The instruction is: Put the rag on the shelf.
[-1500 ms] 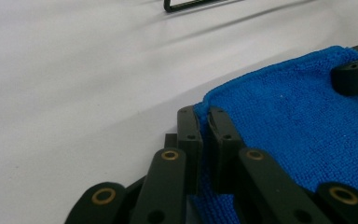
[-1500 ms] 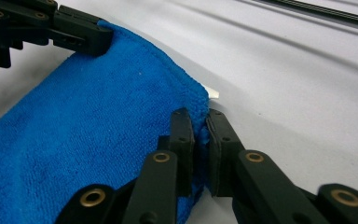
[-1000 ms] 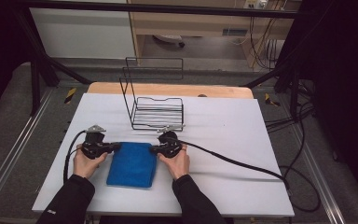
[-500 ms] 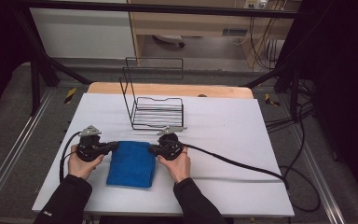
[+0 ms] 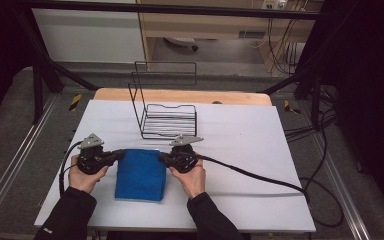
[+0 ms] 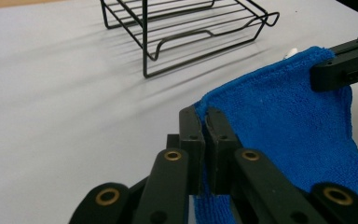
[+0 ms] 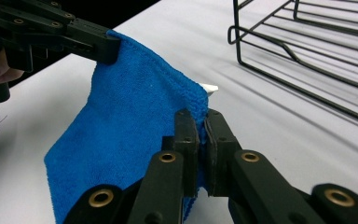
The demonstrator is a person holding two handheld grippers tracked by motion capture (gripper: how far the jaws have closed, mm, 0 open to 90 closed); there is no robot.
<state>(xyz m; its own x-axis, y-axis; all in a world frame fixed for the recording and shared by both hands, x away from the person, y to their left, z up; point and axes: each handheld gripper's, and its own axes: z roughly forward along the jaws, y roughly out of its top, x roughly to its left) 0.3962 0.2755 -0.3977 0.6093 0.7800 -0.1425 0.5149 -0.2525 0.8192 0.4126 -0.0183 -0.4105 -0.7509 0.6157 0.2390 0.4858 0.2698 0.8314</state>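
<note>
no readable text, label, brand, number or sign appears on anything in these views.

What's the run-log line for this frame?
left tool: shut on blue towel far-left corner | right tool: shut on far-right corner | wire rack: beyond, untouched

1. 1 blue cloth (image 5: 141, 174), lower centre of the high view.
2. 1 black wire rack (image 5: 166, 114), centre of the frame, above the cloth.
3. 2 hand-held grippers: the left hand-held gripper (image 5: 122, 154) at lower left, the right hand-held gripper (image 5: 162, 158) just right of centre.
4. 2 hands: 1 left hand (image 5: 83, 178), 1 right hand (image 5: 192, 179), both near the bottom edge.
5. 1 white worktop (image 5: 260, 150), spanning the middle of the frame.
</note>
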